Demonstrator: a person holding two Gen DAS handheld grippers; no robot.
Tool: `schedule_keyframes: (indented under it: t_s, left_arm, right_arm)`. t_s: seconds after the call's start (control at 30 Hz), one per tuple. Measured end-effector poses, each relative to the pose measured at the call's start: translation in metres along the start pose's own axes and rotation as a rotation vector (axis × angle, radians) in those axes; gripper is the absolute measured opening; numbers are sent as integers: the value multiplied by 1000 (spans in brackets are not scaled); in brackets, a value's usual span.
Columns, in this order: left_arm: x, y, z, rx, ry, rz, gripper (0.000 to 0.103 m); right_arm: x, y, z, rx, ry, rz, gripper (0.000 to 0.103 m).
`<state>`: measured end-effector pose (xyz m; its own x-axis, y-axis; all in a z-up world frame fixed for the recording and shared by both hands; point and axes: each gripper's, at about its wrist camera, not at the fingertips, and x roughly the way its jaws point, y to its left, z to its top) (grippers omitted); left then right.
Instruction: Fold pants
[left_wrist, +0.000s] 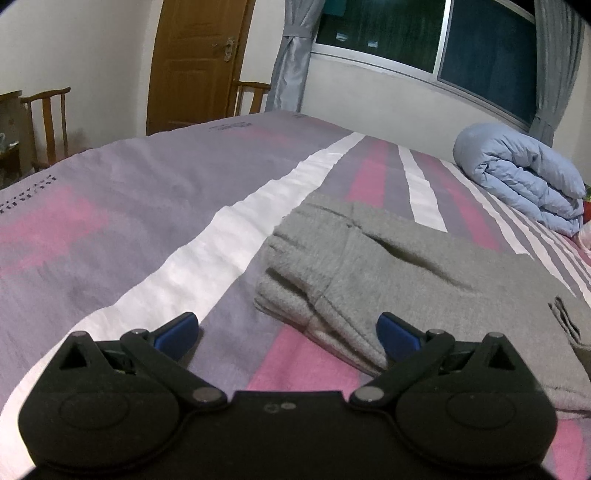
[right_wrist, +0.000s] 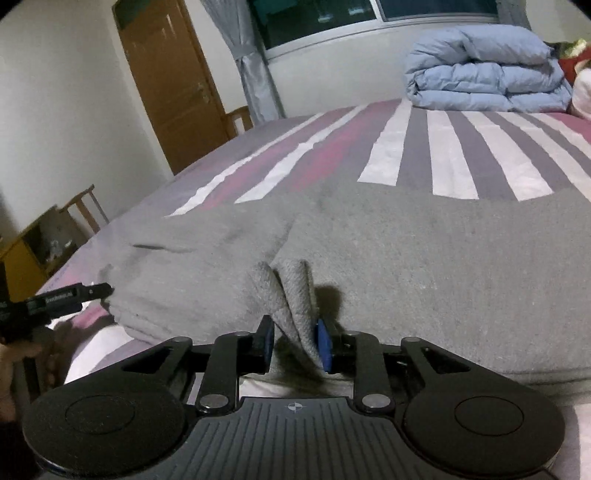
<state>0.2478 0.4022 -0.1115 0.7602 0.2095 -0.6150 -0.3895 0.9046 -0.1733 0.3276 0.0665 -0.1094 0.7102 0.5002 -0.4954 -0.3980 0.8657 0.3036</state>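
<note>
Grey sweatpants (left_wrist: 399, 280) lie folded on the striped bed. In the left wrist view my left gripper (left_wrist: 288, 334) is open and empty, just above the bed at the near left corner of the pants, with its right blue pad (left_wrist: 397, 336) over the fabric edge. In the right wrist view the pants (right_wrist: 424, 258) fill the middle. My right gripper (right_wrist: 295, 341) is nearly closed around the grey ribbed cuffs (right_wrist: 295, 295) that stand up between its blue pads. The left gripper also shows at the left edge (right_wrist: 59, 297).
The bedspread (left_wrist: 147, 221) has purple, pink and white stripes. A rolled light blue duvet (left_wrist: 524, 177) lies at the far right, also in the right wrist view (right_wrist: 487, 74). Wooden chairs (left_wrist: 48, 125), a door (left_wrist: 195, 62) and a window stand beyond the bed.
</note>
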Motion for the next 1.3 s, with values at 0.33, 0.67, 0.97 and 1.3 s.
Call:
schedule_keyframes:
  t_s: [0.33,0.67,0.97,1.3]
  left_arm:
    - [0,1,-1,-4,2,-4,97]
    - [1,-5,0,-6,-5,22,97]
    - [3,-9,-1,-1,3,31,97]
    - [5,-9,-2,3,13,32,97]
  right_arm:
    - [-77,-24,-3,160,-89,58,54]
    - [-163,-168,-60,907,-372,30,54]
    - [-151,-190,-67,1028,-362,81,54]
    - [-125,-188,-54,970,-407,4,53]
